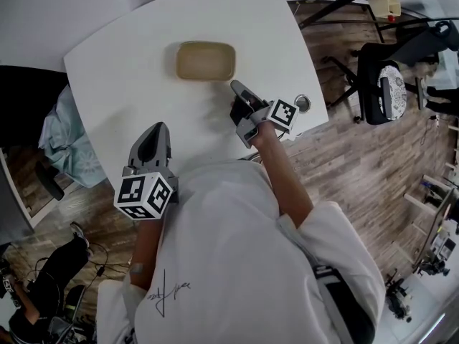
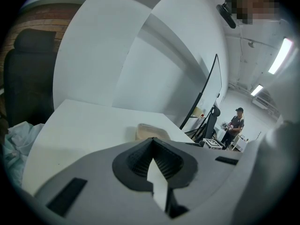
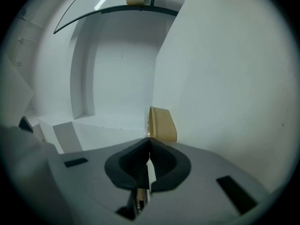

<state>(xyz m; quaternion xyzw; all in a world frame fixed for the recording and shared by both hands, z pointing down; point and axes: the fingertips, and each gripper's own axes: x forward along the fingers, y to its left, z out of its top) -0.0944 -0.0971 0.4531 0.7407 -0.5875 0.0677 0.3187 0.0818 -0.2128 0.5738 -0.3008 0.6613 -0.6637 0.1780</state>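
A shallow tan tray sits on the white table, at the upper centre of the frame. The right gripper, its jaws pressed together on nothing, points at the tray from just below its right corner. The left gripper is closed the same way and hangs at lower left, well apart. The black scrawl on the person's shirt is unreadable.

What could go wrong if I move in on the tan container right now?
The right gripper is shut, its tips just short of the near corner of the tan container. Driving on would likely shove it across the white table rather than grasp it. The left gripper, also shut, hangs by the table's near edge, probably too far off to steady the container if it slides.
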